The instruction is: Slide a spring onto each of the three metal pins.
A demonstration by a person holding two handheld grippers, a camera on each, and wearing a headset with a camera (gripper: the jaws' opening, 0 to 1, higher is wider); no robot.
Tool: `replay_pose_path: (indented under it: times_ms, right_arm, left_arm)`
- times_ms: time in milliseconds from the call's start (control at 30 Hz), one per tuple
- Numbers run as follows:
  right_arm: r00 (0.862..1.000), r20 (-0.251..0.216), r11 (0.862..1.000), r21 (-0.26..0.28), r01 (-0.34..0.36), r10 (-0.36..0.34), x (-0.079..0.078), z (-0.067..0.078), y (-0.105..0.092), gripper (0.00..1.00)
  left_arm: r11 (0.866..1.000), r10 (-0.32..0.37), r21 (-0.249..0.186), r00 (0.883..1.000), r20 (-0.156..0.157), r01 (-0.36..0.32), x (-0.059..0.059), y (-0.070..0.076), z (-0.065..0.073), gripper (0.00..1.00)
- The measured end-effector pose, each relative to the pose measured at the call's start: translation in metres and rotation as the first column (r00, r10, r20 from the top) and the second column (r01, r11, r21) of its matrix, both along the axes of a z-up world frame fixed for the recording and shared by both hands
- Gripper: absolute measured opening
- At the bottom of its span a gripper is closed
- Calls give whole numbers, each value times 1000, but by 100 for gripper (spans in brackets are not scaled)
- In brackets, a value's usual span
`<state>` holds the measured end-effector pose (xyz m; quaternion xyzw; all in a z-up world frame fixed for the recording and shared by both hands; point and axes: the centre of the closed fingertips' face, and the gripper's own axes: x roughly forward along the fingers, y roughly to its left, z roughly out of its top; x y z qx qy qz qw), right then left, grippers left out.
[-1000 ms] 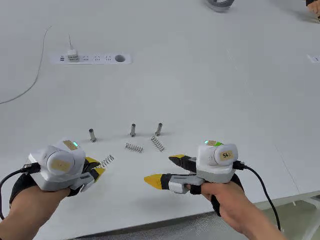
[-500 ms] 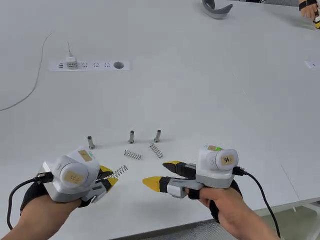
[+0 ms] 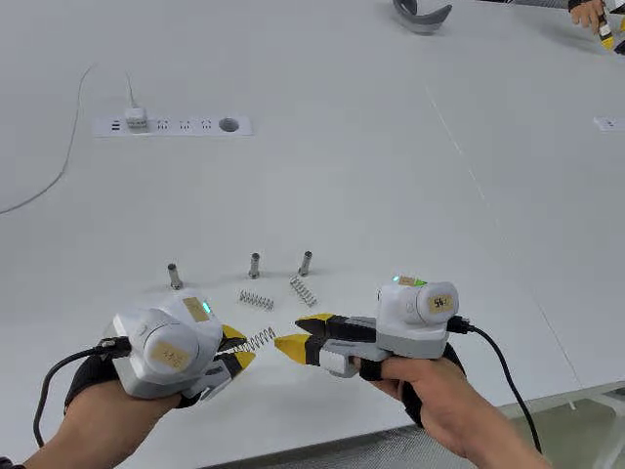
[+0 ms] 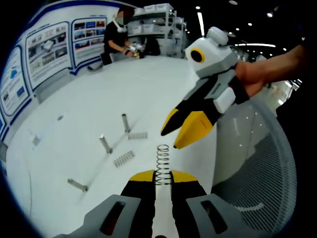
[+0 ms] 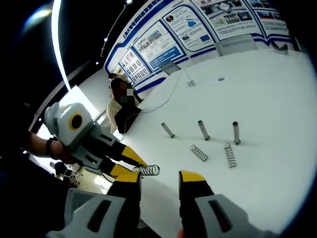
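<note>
Between L tongs (image 4: 157, 174), spring (image 4: 162, 159), perhaps touching R tongs (image 4: 169, 140)

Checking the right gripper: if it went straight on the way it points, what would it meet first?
Most likely the free end of the spring held in the left gripper. It lies just ahead of the open right gripper, with the left gripper behind it. Depth is unclear, so it might pass beside.
</note>
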<state>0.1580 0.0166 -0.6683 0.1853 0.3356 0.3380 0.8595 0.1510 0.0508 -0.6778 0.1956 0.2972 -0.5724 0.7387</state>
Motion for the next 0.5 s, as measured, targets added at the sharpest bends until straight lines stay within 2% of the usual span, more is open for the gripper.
replay_pose_path:
  times_ms: [333,500]
  right_arm:
    - [997,-34,996,60,-71,73,-11,2,18,24]
    - [996,-48,995,74,-73,76,-12,2,18,21]
  left_arm:
    - [998,-66,-13,997,26,66,-9,-7,5,10]
    - [997,-78,-7,997,26,78,-10,-7,4,10]
